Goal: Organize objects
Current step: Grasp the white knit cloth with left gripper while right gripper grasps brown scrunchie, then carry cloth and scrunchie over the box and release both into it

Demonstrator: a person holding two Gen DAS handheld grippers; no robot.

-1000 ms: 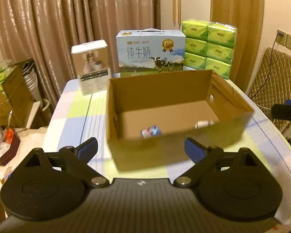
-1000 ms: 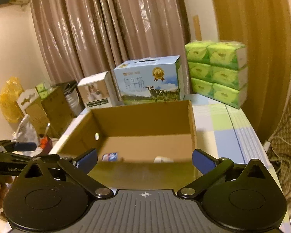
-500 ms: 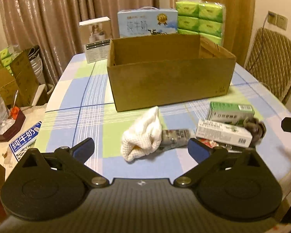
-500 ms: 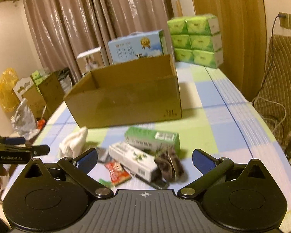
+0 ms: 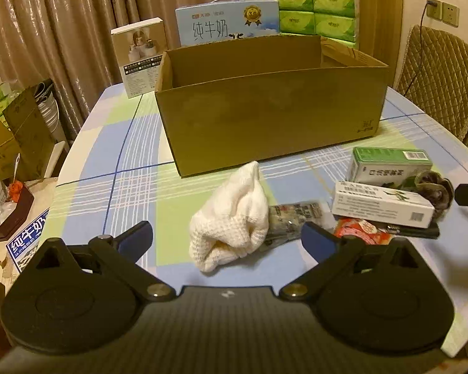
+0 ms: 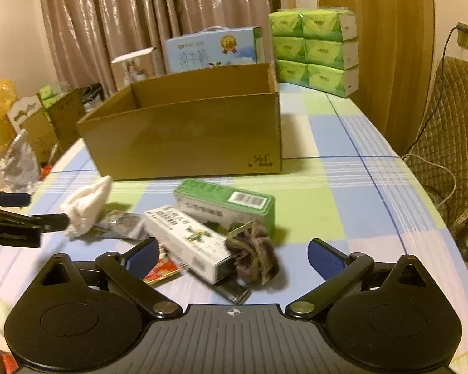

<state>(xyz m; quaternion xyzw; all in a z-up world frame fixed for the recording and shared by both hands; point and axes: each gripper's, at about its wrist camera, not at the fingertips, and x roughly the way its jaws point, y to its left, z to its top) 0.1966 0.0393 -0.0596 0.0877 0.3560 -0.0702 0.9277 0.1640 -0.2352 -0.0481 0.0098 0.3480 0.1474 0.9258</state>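
An open cardboard box (image 5: pixel 271 115) (image 6: pixel 187 137) stands mid-table. In front of it lie a white cloth (image 5: pixel 234 218) (image 6: pixel 84 205), a grey packet (image 5: pixel 293 218) (image 6: pixel 121 224), a green carton (image 5: pixel 390 165) (image 6: pixel 224 201), a white carton (image 5: pixel 380 205) (image 6: pixel 187 237), a brown scrunchie (image 5: pixel 433 187) (image 6: pixel 252 255) and a red sachet (image 5: pixel 362 229) (image 6: pixel 162 272). My left gripper (image 5: pixel 227 240) is open just short of the cloth. My right gripper (image 6: pixel 234 257) stands wide with its jaws closing, the white carton's end and the scrunchie between them, untouched.
Behind the box stand a blue milk carton case (image 5: pixel 231 21), a small white box (image 5: pixel 140 53) and stacked green tissue packs (image 6: pixel 315 53). A quilted chair (image 6: pixel 452 131) is at the right. Boxes and clutter (image 5: pixel 18 131) fill the floor at the left.
Both grippers have dropped and pulled back from over the box towards the table's near side. The loose items in front of the box have come into view.
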